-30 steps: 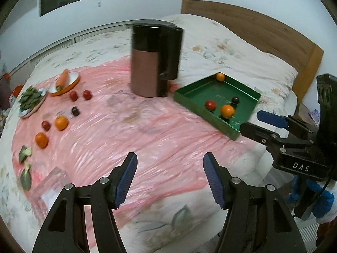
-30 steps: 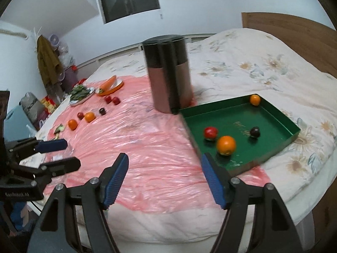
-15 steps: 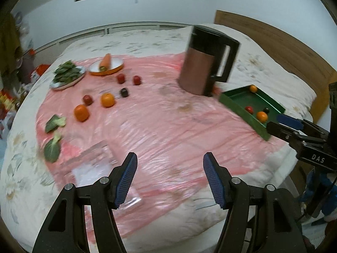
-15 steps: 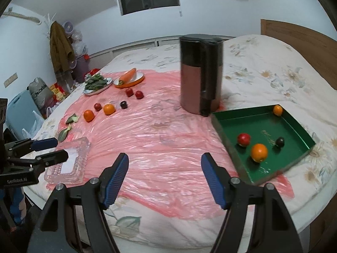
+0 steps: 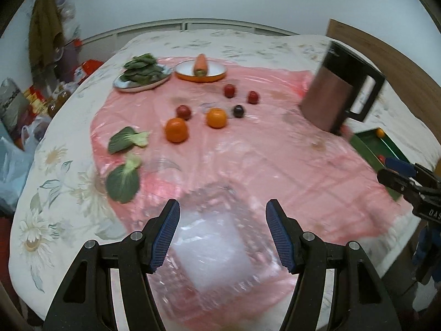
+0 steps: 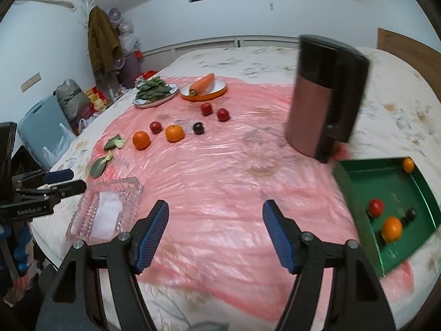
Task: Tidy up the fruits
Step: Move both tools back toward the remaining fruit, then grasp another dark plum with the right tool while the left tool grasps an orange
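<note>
- Left gripper (image 5: pixel 222 237): jaws wide apart, nothing between them; hangs directly over a clear glass dish (image 5: pixel 212 251) at the near edge of the sheet. Likely heading for the loose fruit beyond.
- Right gripper (image 6: pixel 215 234): jaws also spread wide, empty, above bare pink plastic sheet (image 6: pixel 220 171), between the dish to its left and the green tray (image 6: pixel 355 190) to its right.
- Green tray already holds a red fruit (image 6: pixel 376 207), an orange (image 6: pixel 391 229), a dark plum-like one (image 6: pixel 411 214) and a small orange one (image 6: pixel 408 165) in the far corner. Judged the collecting point; sorting partly done.
- Mid-sheet, loose fruit waiting: two oranges (image 5: pixel 176 130) (image 5: pixel 217 117), three red fruits (image 5: pixel 183 111) (image 5: pixel 229 91) (image 5: pixel 253 97), one dark fruit (image 5: pixel 238 111). All well apart from the tray.
- Two stray leaves (image 5: pixel 125 140) (image 5: pixel 123 180) near the sheet's left edge.
- Tall black-and-copper jug (image 6: pixel 325 96) stands between the loose fruit and the tray; a carry path must go round it.
- Far side: plate of greens (image 5: pixel 142 78), orange dish with a carrot (image 5: pixel 200 64). Vegetables kept separate.
- Surface is a bed with floral cover (image 5: pixel 55 193), soft, so fruit may roll. Wooden headboard to the right, coat on a stand and clutter by the left wall.
</note>
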Demonstrator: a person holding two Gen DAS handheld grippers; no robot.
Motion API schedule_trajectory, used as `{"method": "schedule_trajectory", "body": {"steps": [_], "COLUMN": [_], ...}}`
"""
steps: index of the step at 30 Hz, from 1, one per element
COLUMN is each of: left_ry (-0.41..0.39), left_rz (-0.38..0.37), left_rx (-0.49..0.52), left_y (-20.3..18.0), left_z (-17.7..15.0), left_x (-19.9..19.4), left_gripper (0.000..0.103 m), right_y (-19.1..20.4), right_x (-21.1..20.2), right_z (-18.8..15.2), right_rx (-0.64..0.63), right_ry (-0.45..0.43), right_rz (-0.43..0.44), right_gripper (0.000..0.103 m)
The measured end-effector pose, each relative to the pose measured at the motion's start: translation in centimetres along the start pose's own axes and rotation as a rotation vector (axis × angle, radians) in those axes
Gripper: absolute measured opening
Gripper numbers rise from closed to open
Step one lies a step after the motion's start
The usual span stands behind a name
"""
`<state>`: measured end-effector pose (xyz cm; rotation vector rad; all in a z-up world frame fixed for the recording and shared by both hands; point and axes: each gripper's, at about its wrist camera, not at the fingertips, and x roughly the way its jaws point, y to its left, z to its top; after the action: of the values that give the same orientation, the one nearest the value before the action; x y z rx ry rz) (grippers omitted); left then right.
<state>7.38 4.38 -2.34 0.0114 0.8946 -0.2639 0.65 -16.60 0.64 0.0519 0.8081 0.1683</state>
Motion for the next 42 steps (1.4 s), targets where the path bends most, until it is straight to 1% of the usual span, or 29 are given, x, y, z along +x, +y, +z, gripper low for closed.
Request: {"method": "schedule_trajectory", "body": {"steps": [2,5,7,9,10,12,16,20,24,29,31,32,33,35,39,40,41,42], "left_ry": [0.005,0.018,0.032,0.047,0.053,0.063,0.083,0.103,0.122,0.145,0.157,0.162,0.168,0.177,0.182,0.183,0.184,0.186], "left_rz": [0.009,0.017,0.020,0.014,0.013,0.008,0.003,0.019,0.045,0.056,0.056,0.055,0.054,0.053,0.050,0.049,0.050,0.051], "left_rx": [-0.012,-0.027,-0.034,-0.045,-0.046,-0.044,-0.057,-0.032,0.001,0.014,0.019,0.021,0.023,0.025,0.023,0.025,0.027,0.029], "left_y": [1.2,2.7,3.6,4.3,4.6,5.2,6.1,6.3,6.4,6.7,6.7,6.7,6.7,6.7,6.9,6.9,6.9,6.8], "left_z": [0.7,1.9,2.8,3.6,4.2,5.4,7.3,8.7,9.6,9.8,9.8,9.7,9.6,9.5,9.2,9.2,9.2,9.2], "left_x": [0.7,2.3,3.6,4.8,5.6,7.1,9.9,12.8,15.3,17.4,18.0,18.3,18.5,19.0,19.2,19.3,19.3,19.4], "left_gripper": [0.059,0.059,0.059,0.058,0.058,0.058,0.056,0.055,0.055,0.054,0.052,0.050,0.049,0.046,0.045,0.044,0.041,0.041], "right_y": [0.3,0.8,1.0,1.2,1.3,1.7,2.4,2.9,2.7,2.1,2.1,2.3,2.4,2.7,3.0,3.0,3.0,3.1], "right_x": [1.5,3.8,5.7,7.6,8.3,10.5,14.2,17.9,21.4,24.3,25.4,25.9,26.4,27.1,28.6,28.8,29.2,29.6], "right_z": [0.8,2.0,3.0,4.1,4.5,5.9,8.1,9.8,11.2,12.6,13.1,13.3,13.5,13.6,13.7,13.5,13.4,13.2], "right_rx": [-0.012,-0.025,-0.035,-0.045,-0.048,-0.056,-0.072,-0.083,-0.078,-0.063,-0.068,-0.072,-0.078,-0.085,-0.093,-0.094,-0.098,-0.099], "right_ry": [0.014,0.036,0.048,0.063,0.067,0.074,0.088,0.101,0.118,0.123,0.124,0.127,0.130,0.138,0.166,0.172,0.182,0.192], "right_rz": [0.019,0.039,0.054,0.067,0.073,0.091,0.105,0.104,0.092,0.079,0.082,0.087,0.091,0.095,0.091,0.091,0.087,0.084], "right_gripper": [0.077,0.076,0.073,0.052,0.049,0.036,0.035,0.035,0.029,0.027,0.022,0.017,0.014,0.014,0.013,0.012,0.006,0.003]}}
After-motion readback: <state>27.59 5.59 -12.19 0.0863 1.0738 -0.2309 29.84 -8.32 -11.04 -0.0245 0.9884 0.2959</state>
